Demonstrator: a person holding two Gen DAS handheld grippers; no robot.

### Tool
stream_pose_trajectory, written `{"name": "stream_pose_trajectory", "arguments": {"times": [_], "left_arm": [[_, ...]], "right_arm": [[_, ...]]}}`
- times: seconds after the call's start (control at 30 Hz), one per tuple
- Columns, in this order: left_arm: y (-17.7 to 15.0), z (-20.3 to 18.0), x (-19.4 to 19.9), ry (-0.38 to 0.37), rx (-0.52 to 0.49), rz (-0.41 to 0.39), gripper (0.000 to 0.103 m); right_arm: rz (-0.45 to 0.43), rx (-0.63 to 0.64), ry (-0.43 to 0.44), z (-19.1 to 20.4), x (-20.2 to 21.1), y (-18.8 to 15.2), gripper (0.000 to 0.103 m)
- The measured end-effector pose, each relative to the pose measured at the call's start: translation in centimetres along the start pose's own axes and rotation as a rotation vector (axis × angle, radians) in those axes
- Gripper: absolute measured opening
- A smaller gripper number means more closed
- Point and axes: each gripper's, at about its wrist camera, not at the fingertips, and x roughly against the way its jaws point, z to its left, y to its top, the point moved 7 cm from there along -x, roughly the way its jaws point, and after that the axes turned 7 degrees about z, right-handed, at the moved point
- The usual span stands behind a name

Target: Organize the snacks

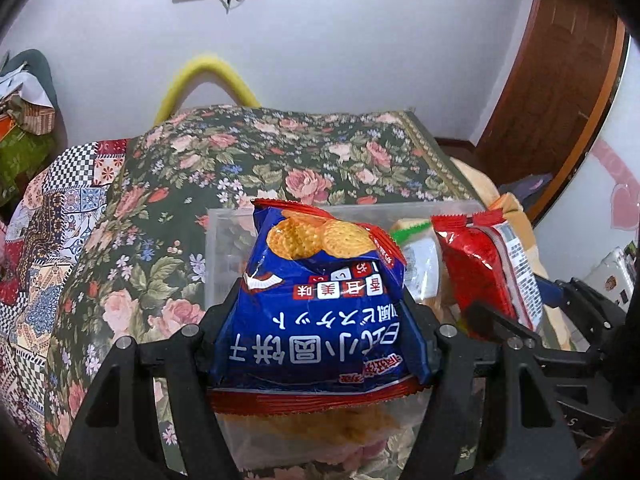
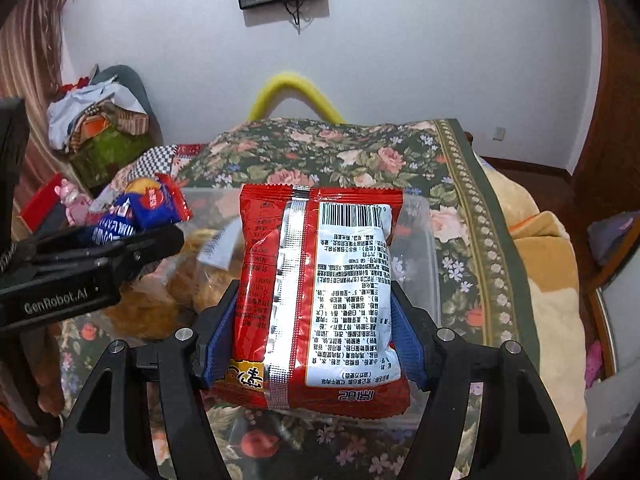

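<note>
Over the clear plastic bin (image 1: 224,256) on the floral tablecloth (image 1: 280,152), the left gripper (image 1: 320,320) is clamped on a blue biscuit packet (image 1: 320,300). Beside it, the right gripper (image 2: 316,320) is clamped on a red snack packet (image 2: 316,292), barcode side up, above the bin's near edge.

Left wrist view: looks forward and down along left gripper (image 1: 320,312), close over clear plastic rectangular bin (image 1: 224,240).
Right wrist view: likewise, along right gripper (image 2: 316,320).
Shared: bin (image 2: 424,248), floral fabric cover (image 1: 280,152) beyond.
</note>
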Motion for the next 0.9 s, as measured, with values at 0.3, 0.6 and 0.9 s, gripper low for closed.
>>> {"name": "stream_pose_trajectory", "arguments": {"times": [0.3,0.6,0.9], "left_arm": [[-0.5,0.1,-0.1,-0.042,0.020,0.025,0.068],[-0.3,-1.1,7.5,-0.022,-0.035,-0.098,0.075],[-2.7,-3.8,20.2,-0.007,-0.073,-0.334,0.075]], "right_arm": [[0.043,-0.041,0.057,-0.6,0.4,0.3,0.071],[-0.040,-0.033,0.079,-0.2,5.9,0.8,0.072],[-0.251,-0.001,0.076,1.0,17.5,1.2,0.072]]}}
